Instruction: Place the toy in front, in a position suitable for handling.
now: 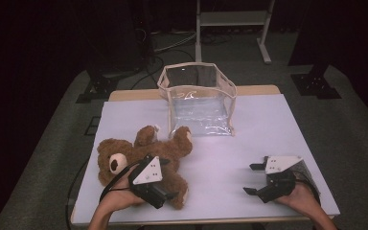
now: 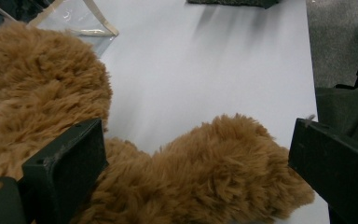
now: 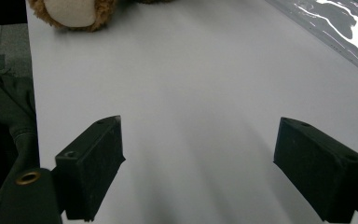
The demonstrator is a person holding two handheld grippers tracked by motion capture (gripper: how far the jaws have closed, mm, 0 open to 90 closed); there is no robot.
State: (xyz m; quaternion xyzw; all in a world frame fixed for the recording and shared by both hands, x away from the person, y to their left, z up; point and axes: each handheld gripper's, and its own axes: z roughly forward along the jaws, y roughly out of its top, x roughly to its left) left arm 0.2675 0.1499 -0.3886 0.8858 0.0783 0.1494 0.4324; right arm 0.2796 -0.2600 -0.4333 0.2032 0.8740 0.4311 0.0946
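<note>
The teddy bear (image 1: pixel 143 160) lies at the worktop's (image 1: pixel 268 124) seven o'clock, a limb between the left gripper's (image 2: pixel 196 172) spread fingers for grasping; the right gripper (image 1: pixel 258 179) waits at five o'clock, fingers apart, empty.

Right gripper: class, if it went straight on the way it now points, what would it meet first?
Probably bare white table top; the right gripper, jaws open, has the brown plush teddy bear's pale foot farther off to one side.
</note>
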